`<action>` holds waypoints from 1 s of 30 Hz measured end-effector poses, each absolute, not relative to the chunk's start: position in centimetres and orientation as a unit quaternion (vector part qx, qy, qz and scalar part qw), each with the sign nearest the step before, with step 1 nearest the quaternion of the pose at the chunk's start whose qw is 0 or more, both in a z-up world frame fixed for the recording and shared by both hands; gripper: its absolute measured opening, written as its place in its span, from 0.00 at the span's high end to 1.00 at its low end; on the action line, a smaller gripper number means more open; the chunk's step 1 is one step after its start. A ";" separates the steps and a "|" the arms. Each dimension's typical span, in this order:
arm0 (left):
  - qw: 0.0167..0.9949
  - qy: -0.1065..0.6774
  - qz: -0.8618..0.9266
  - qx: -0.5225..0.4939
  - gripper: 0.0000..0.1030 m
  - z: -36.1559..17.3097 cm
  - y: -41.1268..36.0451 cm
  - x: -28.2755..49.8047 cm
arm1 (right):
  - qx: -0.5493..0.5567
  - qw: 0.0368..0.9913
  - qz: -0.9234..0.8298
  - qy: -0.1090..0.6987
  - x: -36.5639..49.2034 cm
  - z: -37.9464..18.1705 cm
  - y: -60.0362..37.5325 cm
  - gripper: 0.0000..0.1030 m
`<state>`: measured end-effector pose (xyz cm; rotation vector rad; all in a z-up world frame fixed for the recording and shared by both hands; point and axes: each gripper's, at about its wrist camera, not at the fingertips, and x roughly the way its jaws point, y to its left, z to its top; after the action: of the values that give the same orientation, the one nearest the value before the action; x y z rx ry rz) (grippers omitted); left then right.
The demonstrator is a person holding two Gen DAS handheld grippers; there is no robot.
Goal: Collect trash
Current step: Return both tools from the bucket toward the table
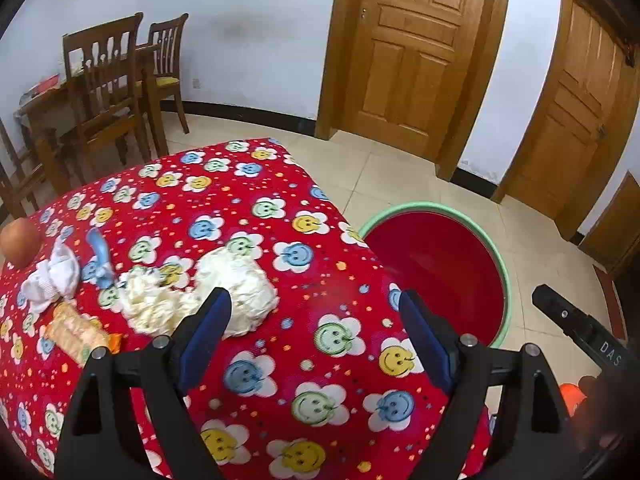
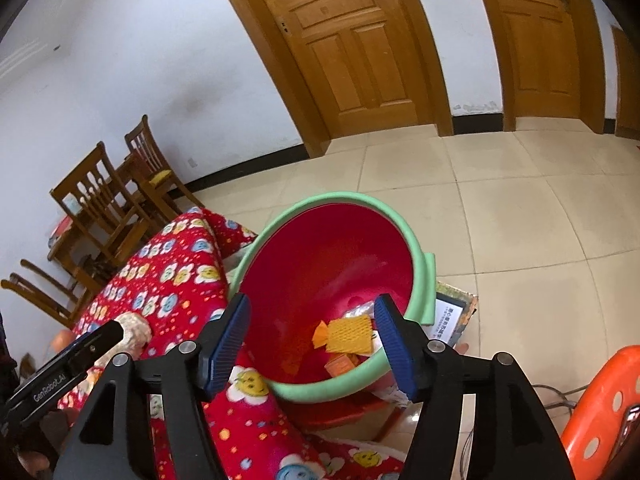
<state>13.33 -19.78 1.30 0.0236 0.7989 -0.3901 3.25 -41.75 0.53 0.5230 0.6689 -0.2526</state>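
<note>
Left wrist view: left gripper (image 1: 316, 312) hangs over the red smiley-flower cloth on the surface (image 1: 280, 360), fingers wide, nothing between them. Crumpled white tissue (image 1: 236, 284) lies just beyond the left finger. Farther left: a snack wrapper (image 1: 76, 334), a white wad (image 1: 54, 278), a blue scrap (image 1: 100, 258), a brown round fruit (image 1: 20, 246). Red bin with green rim (image 1: 496, 256) stands on the floor beside the surface edge.

Right wrist view: right gripper (image 2: 312, 338) above the bin (image 2: 424, 280), fingers apart, empty. Yellow foam netting (image 2: 348, 336) and other scraps lie at the bin's bottom. Orange stool (image 2: 600, 408) at lower right.
</note>
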 end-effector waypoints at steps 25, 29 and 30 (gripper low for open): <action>0.926 0.361 -0.107 -0.032 0.17 4.2 -9.6 10.1 | 0.223 0.922 -0.046 0.313 1.2 4.7 -34.5 0.29; 0.929 0.356 -0.093 -0.034 0.17 4.5 -7.9 9.8 | 0.216 0.923 -0.038 0.316 1.6 4.7 -33.3 0.29; 0.930 0.356 -0.089 -0.034 0.17 4.5 -7.5 9.7 | 0.214 0.923 -0.036 0.317 1.7 4.7 -33.0 0.29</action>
<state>9.74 -7.53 4.52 -0.0701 0.7284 -0.1829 1.74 -33.02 4.70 0.4398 0.6517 -0.0737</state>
